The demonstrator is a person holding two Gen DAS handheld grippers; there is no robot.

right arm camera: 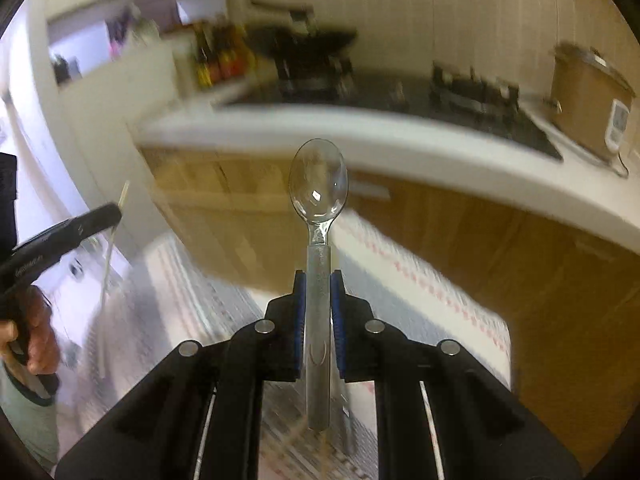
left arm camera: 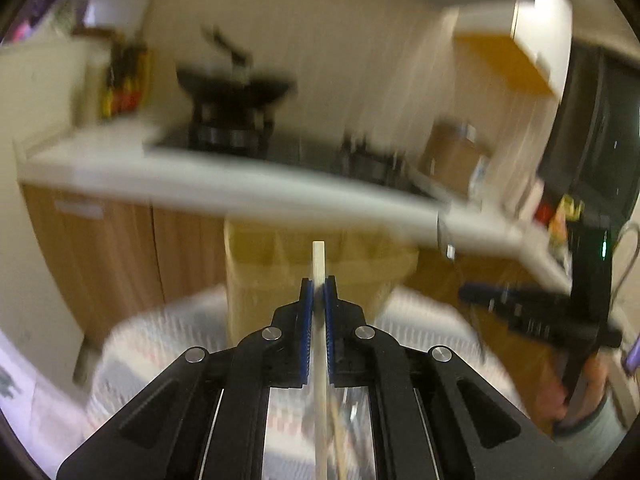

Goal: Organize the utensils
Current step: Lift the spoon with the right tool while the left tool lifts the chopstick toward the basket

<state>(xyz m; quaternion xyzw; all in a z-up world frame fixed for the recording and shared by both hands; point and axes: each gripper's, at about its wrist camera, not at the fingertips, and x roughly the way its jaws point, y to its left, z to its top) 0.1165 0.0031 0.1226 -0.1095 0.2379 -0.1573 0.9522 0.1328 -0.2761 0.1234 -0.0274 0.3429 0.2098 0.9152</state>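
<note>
The right gripper [right arm camera: 319, 280] is clamping the handle of a clear plastic spoon [right arm camera: 318, 184], its glossy bowl pointing forward, held in the air. The left gripper [left arm camera: 319, 284] is pinching a pale wooden chopstick [left arm camera: 319, 264] above a blurry wooden organizer [left arm camera: 280, 248].

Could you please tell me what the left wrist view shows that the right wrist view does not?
Only the left wrist view shows the left tool shut on a pale wooden stick, with a tan divided organizer just beyond it. Only the right wrist view shows the right tool shut on a clear plastic spoon, bowl forward, and a tan cooker on the counter. Both share the dark wok, the white countertop and the patterned cloth, all blurred.
</note>
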